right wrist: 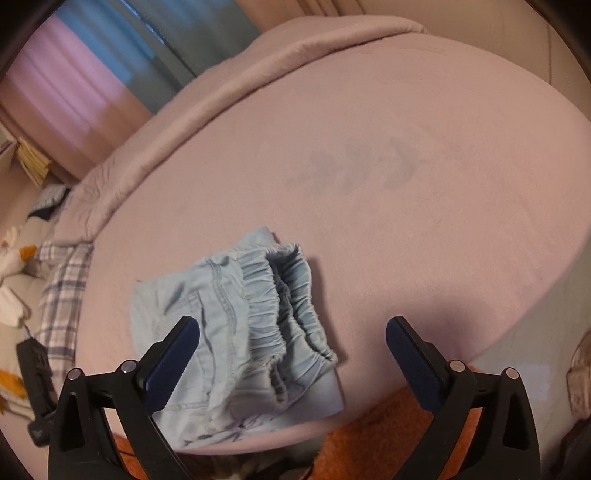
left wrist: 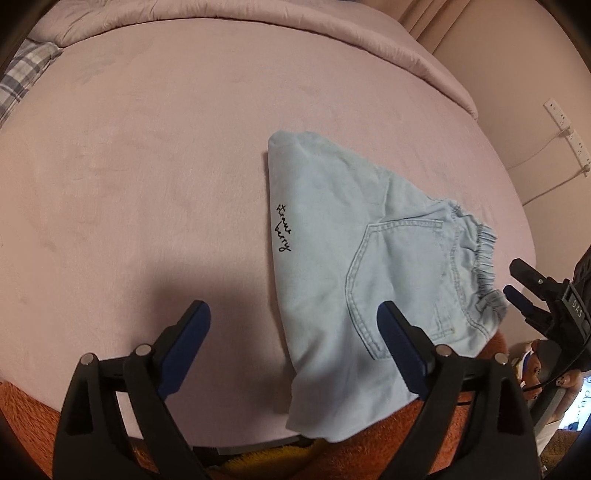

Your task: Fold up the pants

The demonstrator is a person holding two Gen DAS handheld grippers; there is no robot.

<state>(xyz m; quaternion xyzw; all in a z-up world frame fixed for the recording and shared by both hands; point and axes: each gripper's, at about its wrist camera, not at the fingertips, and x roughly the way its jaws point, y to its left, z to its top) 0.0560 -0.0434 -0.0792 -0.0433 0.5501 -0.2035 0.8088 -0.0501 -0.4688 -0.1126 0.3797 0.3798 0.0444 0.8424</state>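
Note:
Light blue denim pants [left wrist: 332,236] lie folded into a compact bundle on the pink bed sheet [left wrist: 147,166], back pocket up and black script lettering near the left fold. The elastic waistband [right wrist: 291,306] faces the right wrist view. My left gripper [left wrist: 295,321] hovers open over the bundle's near edge; its right finger is above the cloth, its left finger above bare sheet, and nothing is pinched. My right gripper [right wrist: 291,332] is open above the waistband end of the pants [right wrist: 221,332], pads clear of the fabric. The right gripper [left wrist: 517,277] also shows at the left wrist view's right edge.
A rolled pink duvet [left wrist: 258,18] lines the far side of the bed. A plaid pillow [left wrist: 22,70] lies at the far left corner. An orange fuzzy blanket [right wrist: 369,435] hangs at the near edge. A power strip [left wrist: 565,129] is on the right wall.

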